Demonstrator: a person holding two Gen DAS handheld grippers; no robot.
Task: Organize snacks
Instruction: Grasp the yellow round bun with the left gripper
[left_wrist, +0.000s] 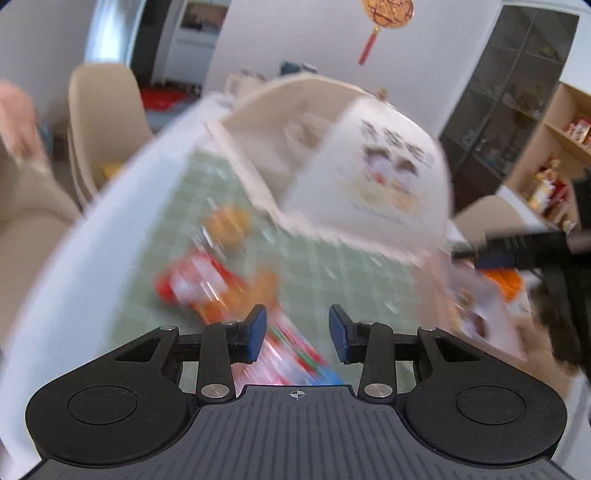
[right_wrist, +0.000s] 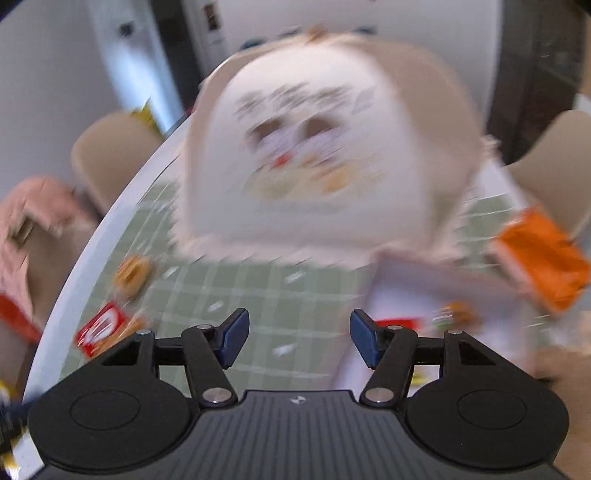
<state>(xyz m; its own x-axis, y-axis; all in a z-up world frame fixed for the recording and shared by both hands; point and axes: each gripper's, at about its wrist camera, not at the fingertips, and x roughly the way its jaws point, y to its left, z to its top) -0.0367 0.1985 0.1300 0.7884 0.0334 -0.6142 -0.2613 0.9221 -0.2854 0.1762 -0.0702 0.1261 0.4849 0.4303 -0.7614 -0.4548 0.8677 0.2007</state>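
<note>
Both views are motion-blurred. A cream fabric storage box (left_wrist: 362, 166) with a cat print stands on the green checked tablecloth (left_wrist: 295, 266); it also fills the middle of the right wrist view (right_wrist: 317, 147). My left gripper (left_wrist: 297, 332) is open and empty above a red-and-white snack packet (left_wrist: 195, 284), an orange packet (left_wrist: 225, 221) and a pink packet (left_wrist: 295, 354). My right gripper (right_wrist: 299, 338) is open and empty in front of the box. A red packet (right_wrist: 101, 328) and a round orange snack (right_wrist: 131, 275) lie to its left, an orange packet (right_wrist: 543, 258) to its right.
The white round table edge (left_wrist: 110, 206) curves along the left. Beige chairs (left_wrist: 99, 122) stand around the table. A shelf with snacks (left_wrist: 554, 177) is at the right. The other gripper's black body (left_wrist: 546, 243) reaches in from the right. A white packet (right_wrist: 424, 310) lies at front right.
</note>
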